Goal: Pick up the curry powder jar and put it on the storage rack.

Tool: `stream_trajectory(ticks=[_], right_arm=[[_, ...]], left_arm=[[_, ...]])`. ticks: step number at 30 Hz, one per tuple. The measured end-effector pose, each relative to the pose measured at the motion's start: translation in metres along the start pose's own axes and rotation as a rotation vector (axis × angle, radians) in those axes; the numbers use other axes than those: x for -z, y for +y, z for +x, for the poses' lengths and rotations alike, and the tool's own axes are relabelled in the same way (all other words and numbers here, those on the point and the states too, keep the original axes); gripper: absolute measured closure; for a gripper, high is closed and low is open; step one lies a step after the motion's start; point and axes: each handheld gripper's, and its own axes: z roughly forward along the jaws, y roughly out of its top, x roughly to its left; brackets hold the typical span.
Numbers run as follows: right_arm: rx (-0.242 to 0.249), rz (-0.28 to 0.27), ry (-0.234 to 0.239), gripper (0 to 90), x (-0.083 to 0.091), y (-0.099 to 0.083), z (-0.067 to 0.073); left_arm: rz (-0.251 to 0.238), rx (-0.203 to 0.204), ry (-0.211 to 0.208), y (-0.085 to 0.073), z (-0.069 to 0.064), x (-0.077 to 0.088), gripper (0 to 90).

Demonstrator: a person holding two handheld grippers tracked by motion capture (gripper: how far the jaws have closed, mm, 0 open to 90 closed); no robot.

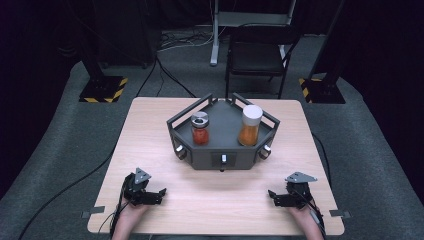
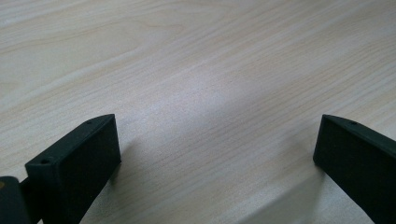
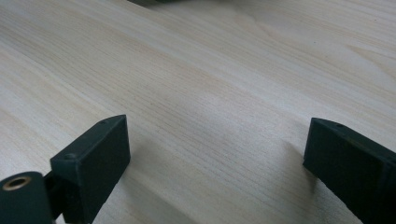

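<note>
While both hands rest at the near edge of the table [image 1: 150,125], the scene lists as follows.

Item 1, left tool [image 1: 159,195]: jaws spread wide with bare wood between them, nothing pinched. The left gripper view shows both jaw tips low over the table grain, apparently touching or just above it. It lies on its side with jaws aimed toward the right tool, which reads as a parked, ready posture.

Item 2, right tool [image 1: 272,196]: jaws likewise spread, nothing between them but table surface. It mirrors the left tool, jaws pointing inward across the gap.

Item 3, dark grey tray [image 1: 220,150]: an angular, walled holder ahead of both tools, between them and well apart from each. Its raised rails likely serve to keep the jars from sliding off. Small knobs and a switch-like part sit on its front face.

Item 4, red jar [image 1: 200,129]: upright in the tray's left portion, ahead and to the right of the left tool. Metallic lid on; contents red, roughly half to two-thirds full; the kind cannot be told.

Item 5, orange jar [image 1: 250,125]: upright in the tray's right portion, ahead and to the left of the right tool. White cap on; orange contents fill most of it.

Judgement: with both lids in place and both tools idle, handling of the jars has not yet begun.
</note>
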Motion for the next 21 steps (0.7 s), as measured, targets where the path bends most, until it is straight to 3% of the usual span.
stream_trajectory(ticks=[21], right_arm=[[-0.003,0.004,0.002,4.9,-0.0003,0.0008,0.0002]], left_arm=[[0.001,0.001,0.000,0.0001,0.0001,0.0000,0.3]])
